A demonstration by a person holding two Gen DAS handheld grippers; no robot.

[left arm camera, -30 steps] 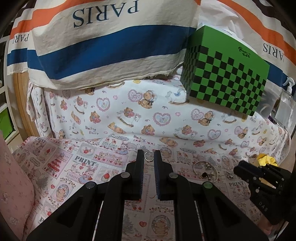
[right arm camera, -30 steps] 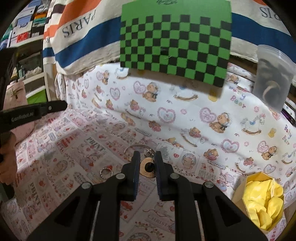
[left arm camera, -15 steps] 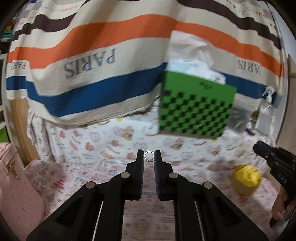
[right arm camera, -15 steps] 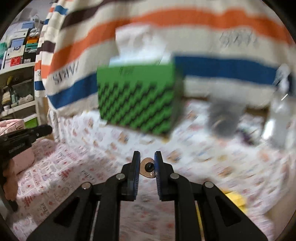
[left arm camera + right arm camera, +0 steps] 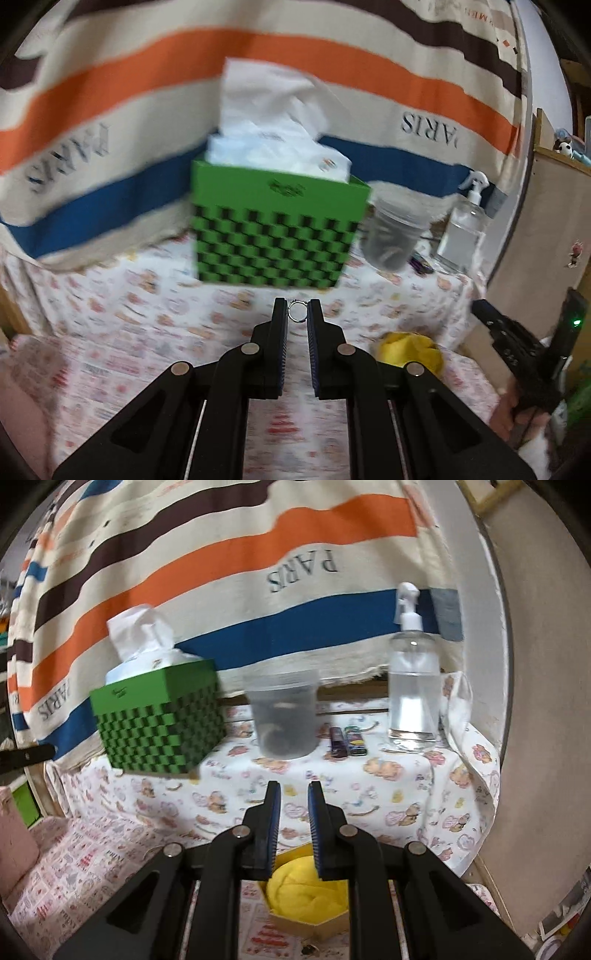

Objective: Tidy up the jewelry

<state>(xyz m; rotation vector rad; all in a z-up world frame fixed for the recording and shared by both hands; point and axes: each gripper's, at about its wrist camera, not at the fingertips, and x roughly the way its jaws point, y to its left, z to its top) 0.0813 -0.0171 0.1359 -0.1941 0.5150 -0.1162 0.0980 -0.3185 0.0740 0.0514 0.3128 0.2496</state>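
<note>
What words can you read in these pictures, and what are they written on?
"PARIS": striped cloth hanging behind, printed several times, upside down.
Black mark on top of the green checkered tissue box: too blurred to read.
Print on the patterned table cover: too blurred to read.
Labels on the two small dark items beside the spray bottle: too small to read.

Left gripper [image 5: 297, 311] is raised and level, fingertips pinched on a small ring [image 5: 297, 310]. Right gripper [image 5: 294, 794] is up too, fingers parted with nothing between them.
</note>
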